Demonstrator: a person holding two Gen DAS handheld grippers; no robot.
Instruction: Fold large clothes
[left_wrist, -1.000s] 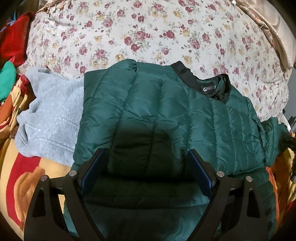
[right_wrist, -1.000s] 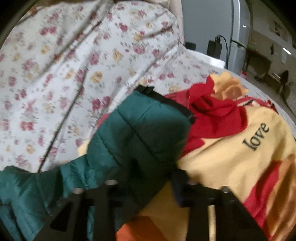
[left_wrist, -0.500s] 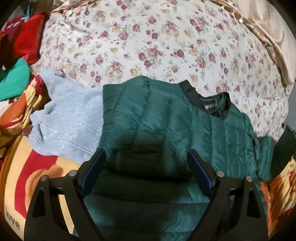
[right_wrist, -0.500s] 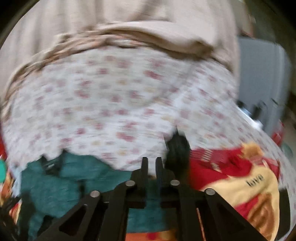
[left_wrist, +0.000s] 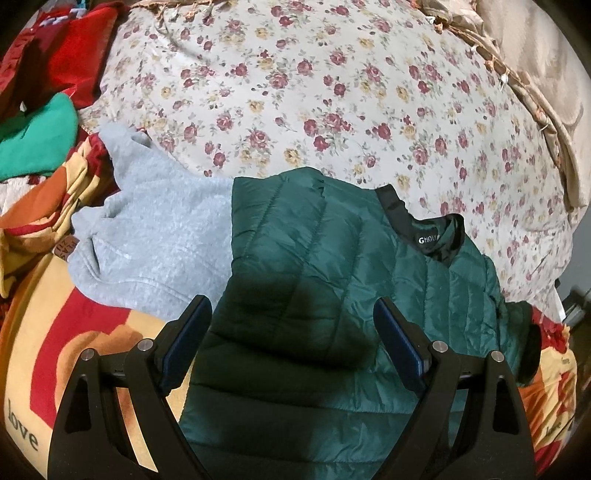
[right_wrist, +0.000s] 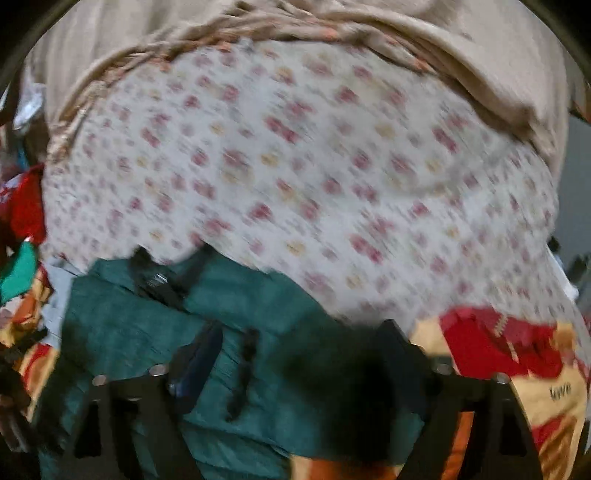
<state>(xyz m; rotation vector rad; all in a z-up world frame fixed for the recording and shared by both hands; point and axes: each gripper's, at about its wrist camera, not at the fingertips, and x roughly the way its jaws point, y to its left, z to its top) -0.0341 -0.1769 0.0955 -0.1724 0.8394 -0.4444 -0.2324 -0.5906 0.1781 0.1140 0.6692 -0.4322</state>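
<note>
A dark green quilted jacket lies on the bed, partly folded, its black collar towards the far right. My left gripper is open and empty, hovering above the jacket's near part. In the blurred right wrist view the jacket fills the lower left and my right gripper is open, its fingers wide apart just over the jacket's right side with a dark cuff-like patch between them.
A grey fleece sweater lies left of the jacket, partly under it. A floral quilt covers the bed behind. A red and yellow blanket lies underneath. Red and green clothes are piled at far left.
My right gripper, shut on the green sleeve, swung it in over the jacket and has opened. My left gripper has pulled back and risen a little, staying open.
</note>
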